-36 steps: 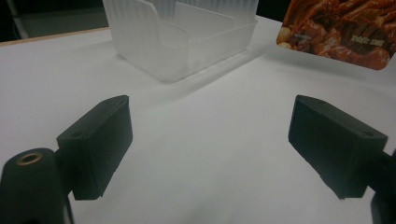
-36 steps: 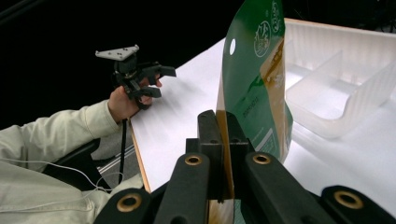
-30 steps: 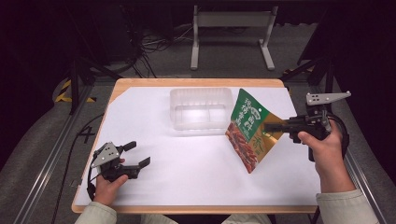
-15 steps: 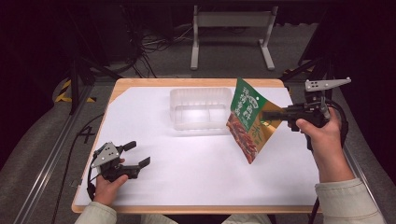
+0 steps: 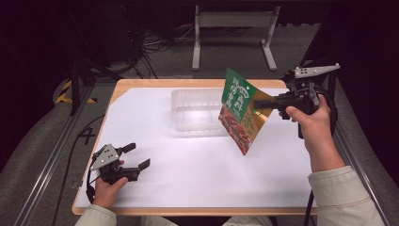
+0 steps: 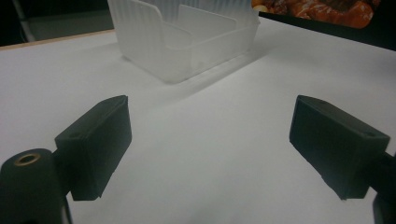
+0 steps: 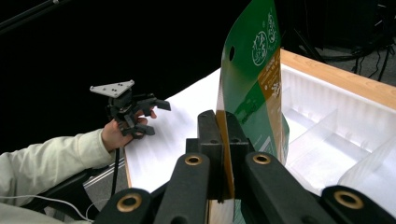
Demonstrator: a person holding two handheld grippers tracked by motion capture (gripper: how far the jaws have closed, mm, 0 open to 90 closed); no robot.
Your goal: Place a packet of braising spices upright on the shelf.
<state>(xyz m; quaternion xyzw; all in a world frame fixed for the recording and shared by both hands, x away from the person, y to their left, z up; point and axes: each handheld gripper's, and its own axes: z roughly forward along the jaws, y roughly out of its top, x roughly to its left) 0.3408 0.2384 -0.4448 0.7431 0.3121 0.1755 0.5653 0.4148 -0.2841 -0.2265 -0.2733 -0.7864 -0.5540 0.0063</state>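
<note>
A green and gold snack packet (image 5: 242,109) hangs in the air at the right of the table, tilted, its lower corner just above the white sheet. My right gripper (image 5: 261,101) is shut on the packet's right edge; in the right gripper view the two jaws pinch the packet (image 7: 252,93) between them. Just left of the packet stands a clear plastic tray (image 5: 195,109) with dividers (image 6: 187,35), empty. My left gripper (image 5: 136,156) rests near the front left corner, open with nothing between its fingers (image 6: 93,144).
A white sheet (image 5: 188,160) covers the wooden table (image 5: 141,83). A metal stand (image 5: 233,33) and cables lie on the floor behind the table. The left hand with its gripper (image 7: 133,109) appears far off in the right gripper view.
My right gripper has lifted the packet off the sheet and carried it up and slightly left, toward the tray. The left gripper has stayed put.
</note>
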